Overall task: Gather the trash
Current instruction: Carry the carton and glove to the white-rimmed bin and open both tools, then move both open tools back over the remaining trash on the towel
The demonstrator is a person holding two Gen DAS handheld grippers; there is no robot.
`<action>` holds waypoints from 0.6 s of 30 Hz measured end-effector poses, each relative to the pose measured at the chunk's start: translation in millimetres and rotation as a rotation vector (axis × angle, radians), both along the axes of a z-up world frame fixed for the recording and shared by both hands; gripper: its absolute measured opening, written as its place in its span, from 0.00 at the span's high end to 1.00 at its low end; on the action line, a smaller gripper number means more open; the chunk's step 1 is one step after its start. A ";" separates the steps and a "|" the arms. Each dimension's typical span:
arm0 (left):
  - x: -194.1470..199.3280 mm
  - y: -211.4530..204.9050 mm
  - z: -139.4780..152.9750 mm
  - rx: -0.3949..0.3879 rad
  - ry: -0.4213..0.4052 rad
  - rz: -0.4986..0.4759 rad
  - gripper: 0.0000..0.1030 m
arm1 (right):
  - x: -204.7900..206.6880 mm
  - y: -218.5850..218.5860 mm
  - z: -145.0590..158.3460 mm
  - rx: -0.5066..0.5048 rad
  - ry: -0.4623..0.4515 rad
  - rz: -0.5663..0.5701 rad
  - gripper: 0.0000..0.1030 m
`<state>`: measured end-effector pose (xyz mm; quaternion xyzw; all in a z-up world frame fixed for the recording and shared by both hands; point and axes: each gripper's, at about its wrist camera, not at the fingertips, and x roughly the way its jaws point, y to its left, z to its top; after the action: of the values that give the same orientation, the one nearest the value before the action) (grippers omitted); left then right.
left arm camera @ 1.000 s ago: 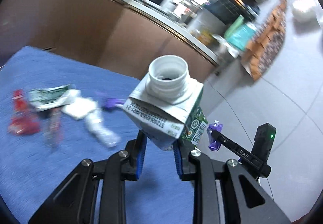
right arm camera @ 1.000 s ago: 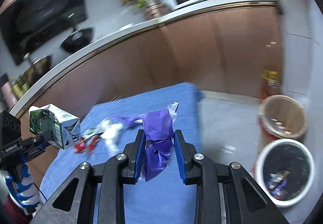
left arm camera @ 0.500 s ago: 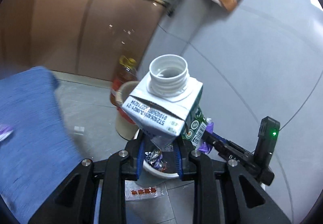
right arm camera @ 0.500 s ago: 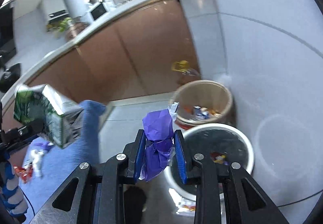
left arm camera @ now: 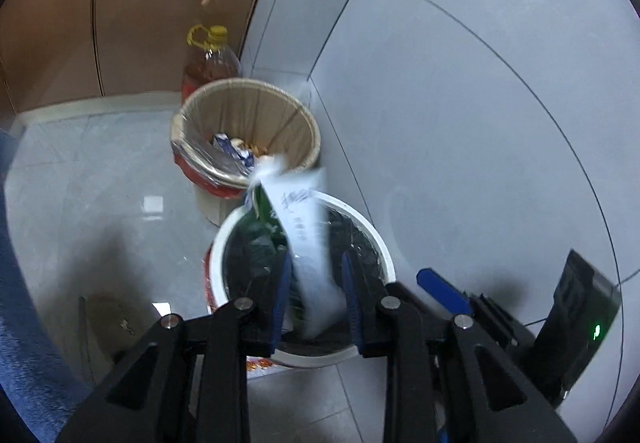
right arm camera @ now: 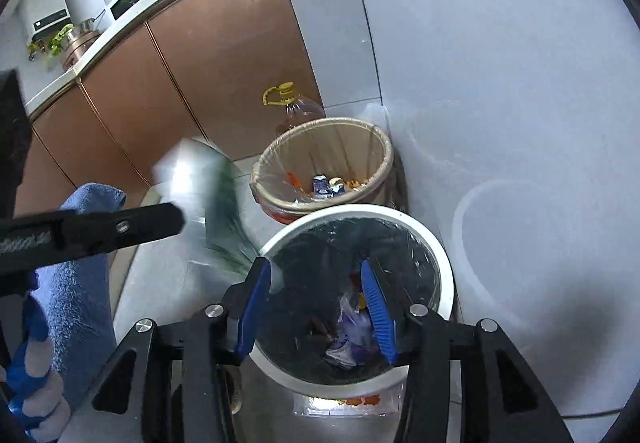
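The left gripper (left arm camera: 314,299) hangs right over the white bin (left arm camera: 376,239), jaws opening, with the blurred milk carton (left arm camera: 304,239) between them; I cannot tell whether the pads yet clear it. The carton's long axis runs steeply down toward the bin's mouth. The right gripper (right arm camera: 314,307), also above the white bin, is opening with nothing between its pads; the purple wrapper (right arm camera: 352,331) lies inside the bin below it. Just behind the white bin stands the beige bin (right arm camera: 376,147), and beyond that an oil bottle (right arm camera: 298,107).
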<state>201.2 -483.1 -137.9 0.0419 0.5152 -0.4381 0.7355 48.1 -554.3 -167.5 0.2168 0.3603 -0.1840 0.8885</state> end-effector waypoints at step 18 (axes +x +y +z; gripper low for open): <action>-37.4 111.2 81.9 -0.072 -0.222 0.138 0.75 | -13.7 44.6 51.6 -0.064 -0.082 0.053 0.35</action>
<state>163.8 -371.9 -56.0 0.0282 0.4160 -0.3975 0.8174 34.4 -509.7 -115.9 0.1859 0.3231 -0.1627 0.9136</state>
